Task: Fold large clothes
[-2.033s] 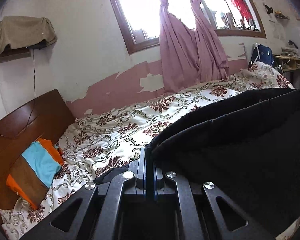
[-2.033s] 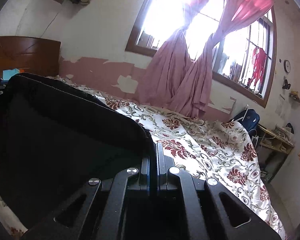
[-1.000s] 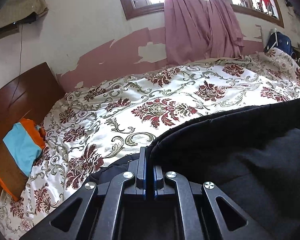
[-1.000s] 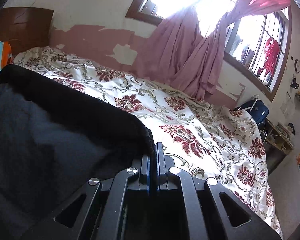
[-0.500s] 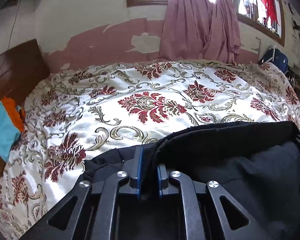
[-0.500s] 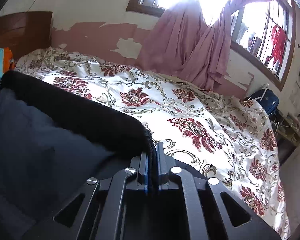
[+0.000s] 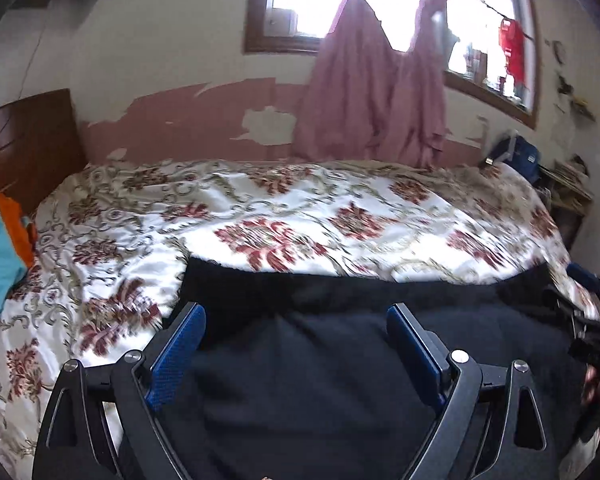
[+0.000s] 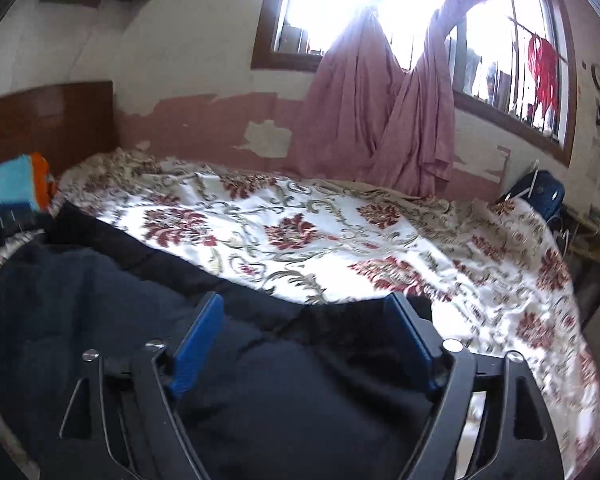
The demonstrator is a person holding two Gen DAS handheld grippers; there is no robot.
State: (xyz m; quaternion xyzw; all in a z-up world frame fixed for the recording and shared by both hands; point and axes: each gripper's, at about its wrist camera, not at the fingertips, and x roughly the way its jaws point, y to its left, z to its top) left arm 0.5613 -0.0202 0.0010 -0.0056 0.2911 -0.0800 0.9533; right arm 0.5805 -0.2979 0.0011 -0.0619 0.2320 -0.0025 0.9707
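Note:
A large black garment (image 7: 292, 368) lies spread on the floral bedcover (image 7: 300, 216), its folded far edge running straight across. In the left wrist view my left gripper (image 7: 296, 312) hovers over the garment's left part, its jaws opening wide, with cloth below but not pinched by the blue pads (image 7: 176, 352). In the right wrist view my right gripper (image 8: 305, 300) stands the same way over the garment (image 8: 100, 300) near its right end, its jaws opening too and nothing pressed between them. The right gripper (image 7: 596, 320) also shows at the left wrist view's right edge.
A wooden headboard (image 7: 24, 140) and a cyan-and-orange pillow (image 7: 0, 248) are at the left end of the bed. Pink curtains (image 7: 372, 100) hang at the window behind. A blue backpack (image 7: 520, 156) and a cluttered desk (image 8: 592, 232) stand at the right.
Both grippers, earlier shut on the black garment's top edge, have lowered it onto the bed, opened and let go. Both have drawn back a little from the edge.

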